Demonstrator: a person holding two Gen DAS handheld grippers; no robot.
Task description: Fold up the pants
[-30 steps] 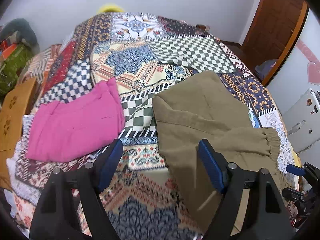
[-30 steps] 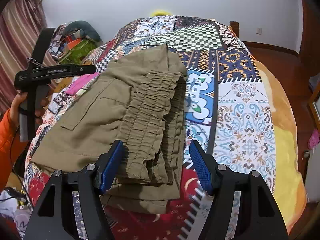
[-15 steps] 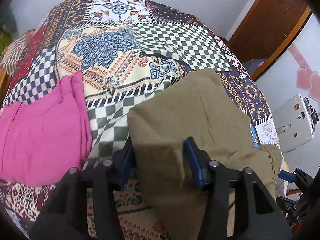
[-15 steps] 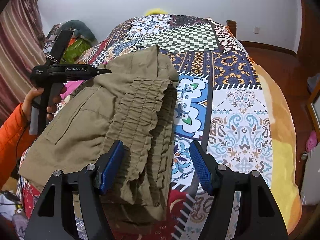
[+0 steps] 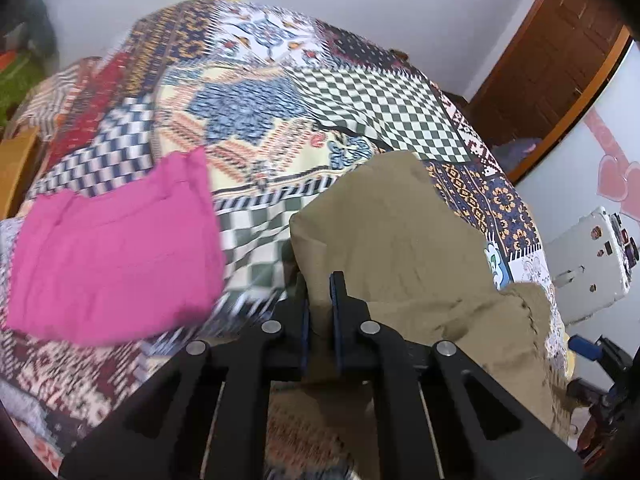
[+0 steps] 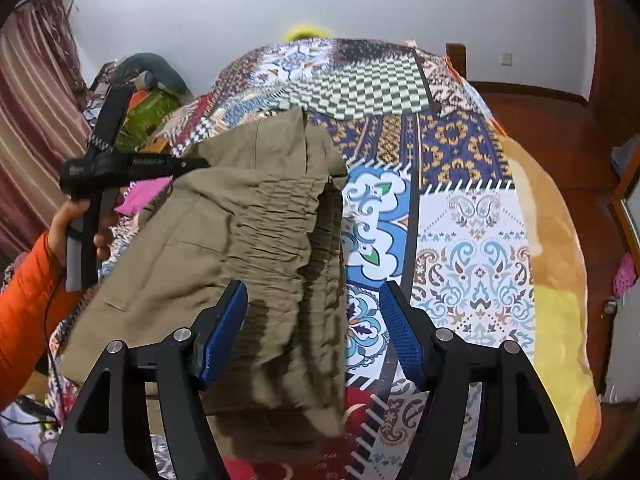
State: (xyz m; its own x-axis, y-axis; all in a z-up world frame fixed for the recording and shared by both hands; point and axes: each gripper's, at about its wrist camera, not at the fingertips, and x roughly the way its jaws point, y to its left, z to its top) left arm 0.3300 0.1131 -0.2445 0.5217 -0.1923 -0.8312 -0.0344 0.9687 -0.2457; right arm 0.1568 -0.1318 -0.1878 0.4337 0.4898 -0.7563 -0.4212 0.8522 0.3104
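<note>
pants [image 6: 248,248] folded on the quilt [image 6: 472,232] | left gripper [image 5: 319,316] clamped on their edge | right gripper [image 6: 312,328] spread wide above the waistband | lift evenly toward 12 o'clock, layers stacked, clear of pink garment [image 5: 116,248] at 9

In the left wrist view the whole lower left of the frame is smeared by motion, so the near edge of the folded bright pink cloth garment [image 5: 116,252] has no clear outline. My left gripper [image 5: 320,312] pinches the olive-khaki cotton pants [image 5: 400,256], and its own black body hides the bit of fabric between the pads. At the lower right the frame edge cuts off my right gripper [image 5: 600,364].

In the right wrist view, the lower part of the pants [image 6: 256,248] is hidden behind my right gripper [image 6: 314,328]. The white lettering on my left gripper [image 6: 136,166] is too blurred to read.
</note>
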